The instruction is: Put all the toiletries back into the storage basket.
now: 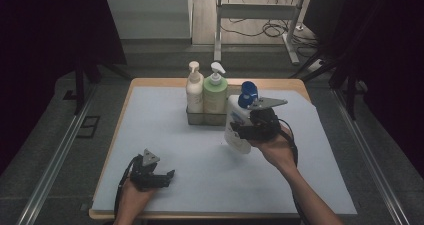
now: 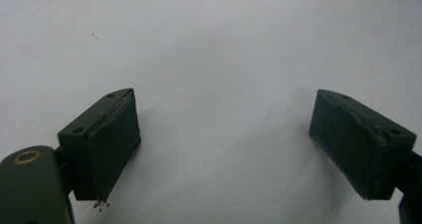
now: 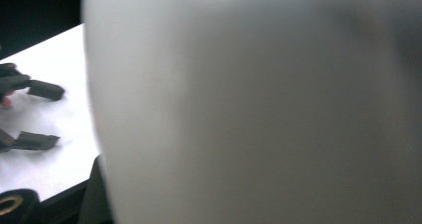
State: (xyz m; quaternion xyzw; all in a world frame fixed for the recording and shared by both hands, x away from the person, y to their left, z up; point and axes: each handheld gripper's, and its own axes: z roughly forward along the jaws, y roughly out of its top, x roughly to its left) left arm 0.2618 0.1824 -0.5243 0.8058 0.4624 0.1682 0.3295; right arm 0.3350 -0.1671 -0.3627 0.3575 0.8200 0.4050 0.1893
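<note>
White table sheet [image 1: 165, 135]. Right gripper [image 1: 255, 127] clamped on white bottle [image 1: 235, 130], upright; wire rack [image 1: 200, 117] lies at its ten o'clock, near. Left gripper [image 1: 155, 175] idle, jaws apart, well off.

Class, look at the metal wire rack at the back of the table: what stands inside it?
Inside the metal wire rack stand a cream pump bottle and a pale green pump bottle, upright and side by side. Its right end is covered by the white, blue-capped bottle held in the right hand-held gripper.

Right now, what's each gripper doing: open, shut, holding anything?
Left gripper: open, nothing between the jaws, low over the table.
Right gripper: shut on the white bottle with the blue cap, held near the rack.
</note>
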